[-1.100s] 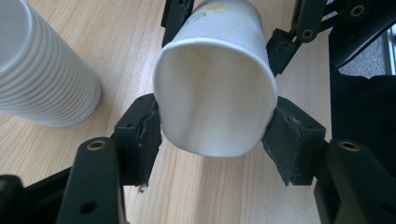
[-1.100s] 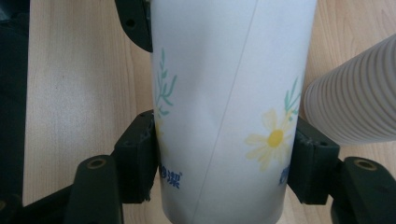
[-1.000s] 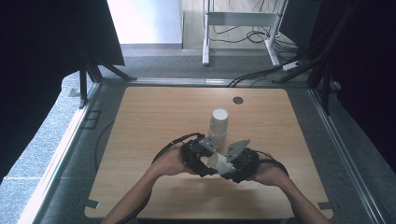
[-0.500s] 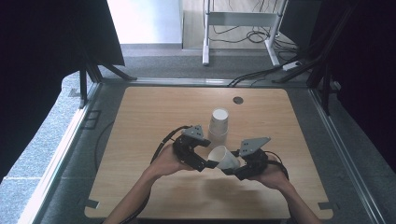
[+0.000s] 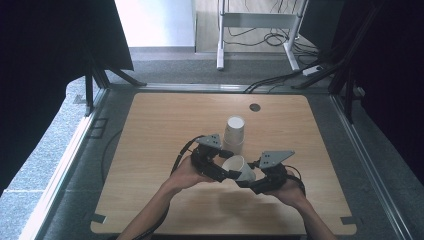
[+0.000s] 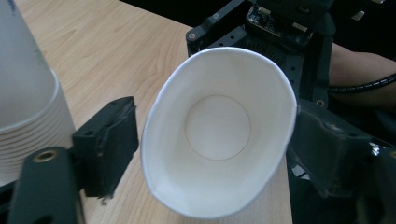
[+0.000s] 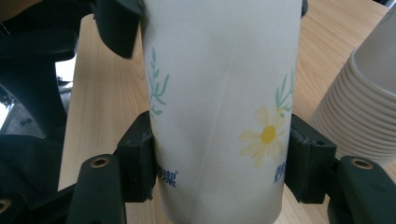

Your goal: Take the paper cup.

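A single white paper cup printed with flowers lies on its side between the two grippers, just above the table. My right gripper is shut on the cup near its base, at the right of the high view. My left gripper faces the cup's open mouth. Its jaws have just been closing, and their pads now touch the rim on both sides, pressing it oval. In the high view the left gripper sits left of the cup. A stack of upturned paper cups stands just beyond.
The stack of cups stands close to the left gripper's left jaw and to the right of the held cup. A small round dark spot lies near the far edge of the wooden table. Cables trail from both grippers.
The grippers and the single cup have drawn a little toward the person, away from the stack. The right gripper has shifted right. The cup now lies level between them.
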